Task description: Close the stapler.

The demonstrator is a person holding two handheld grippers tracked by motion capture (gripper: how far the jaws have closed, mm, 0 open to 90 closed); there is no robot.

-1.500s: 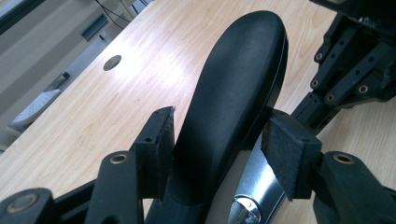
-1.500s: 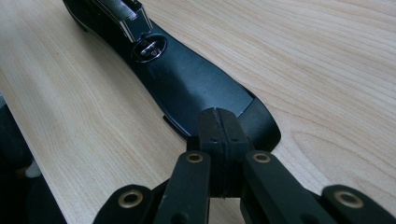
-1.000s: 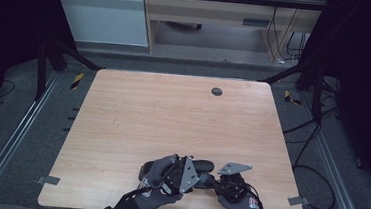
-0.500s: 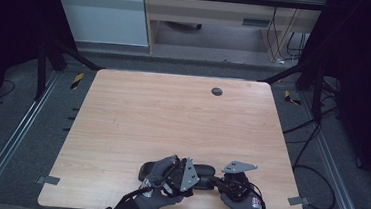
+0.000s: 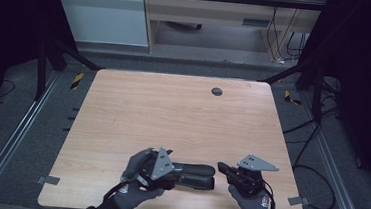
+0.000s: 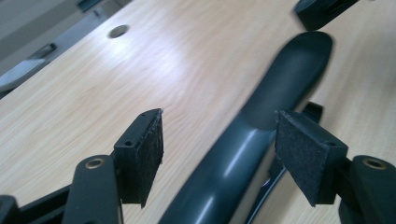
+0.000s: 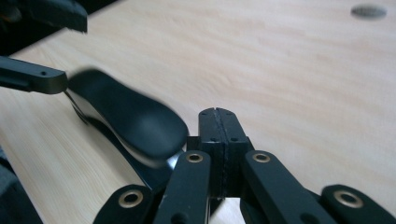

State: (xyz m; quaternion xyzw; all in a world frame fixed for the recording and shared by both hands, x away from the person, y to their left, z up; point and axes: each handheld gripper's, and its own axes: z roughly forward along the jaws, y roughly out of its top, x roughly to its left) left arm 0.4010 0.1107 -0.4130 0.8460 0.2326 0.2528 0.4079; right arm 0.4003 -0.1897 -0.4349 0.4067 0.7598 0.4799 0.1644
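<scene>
The dark stapler-like device (image 5: 194, 176) lay lengthwise on the wooden tabletop (image 5: 172, 118), close to the near edge and roughly at mid-width, with its long axis running left to right. The left tool (image 5: 170, 176) sat at the left end of the device, carried in a gloved left hand (image 5: 135, 178). In the left gripper view, the two padded jaws of the left tool (image 6: 219, 149) stood well apart on either side of the device's smooth, dark curved body (image 6: 261, 130); they had just been opening, and neither pad (image 6: 149, 154) pressed on the body that ran between them. The right tool (image 5: 222, 167) was held in a gloved right hand (image 5: 251, 197) just to the right of the device's right end, apart from it, with its grey three-cornered plate (image 5: 257, 164) uppermost. In the right gripper view, the jaws of the right tool (image 7: 218, 116) were pressed together with nothing between them, and the rounded end of the device (image 7: 135, 123) lay just to their left, slightly blurred. A small round dark grommet (image 5: 216, 91) was set into the tabletop near its far edge, well away from both tools. The remaining surface of the tabletop showed light wood grain.
</scene>
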